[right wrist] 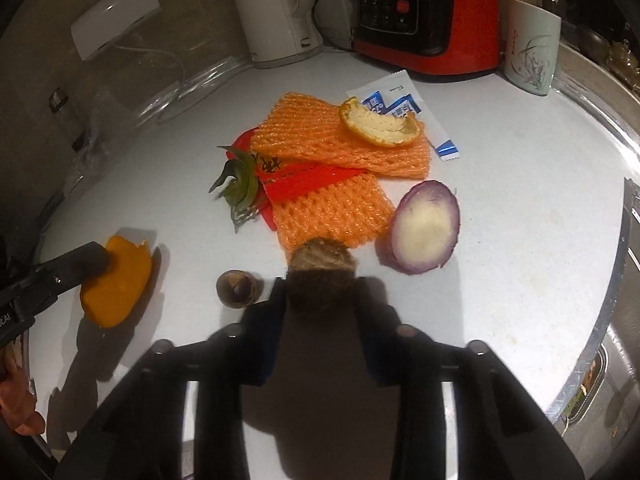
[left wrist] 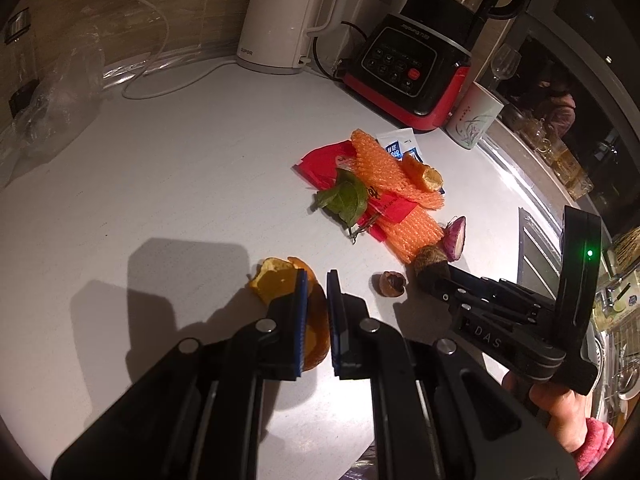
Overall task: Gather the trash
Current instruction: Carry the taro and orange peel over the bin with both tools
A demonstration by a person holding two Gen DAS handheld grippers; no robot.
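White countertop runs back to a wood-toned wall where a cream kettle, a red-and-black blender and a painted cup stand. Near its middle lie orange foam nets, a red wrapper, a leaf and an onion half. The left gripper pinches an orange peel; the right gripper pinches a brown root stub.

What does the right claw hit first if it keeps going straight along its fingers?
Past the brown stub sitting between its fingers, the right claw would probably meet the nearer orange foam net first, directly ahead on the counter. The onion half lies off to the right of that line. Depth is uncertain.
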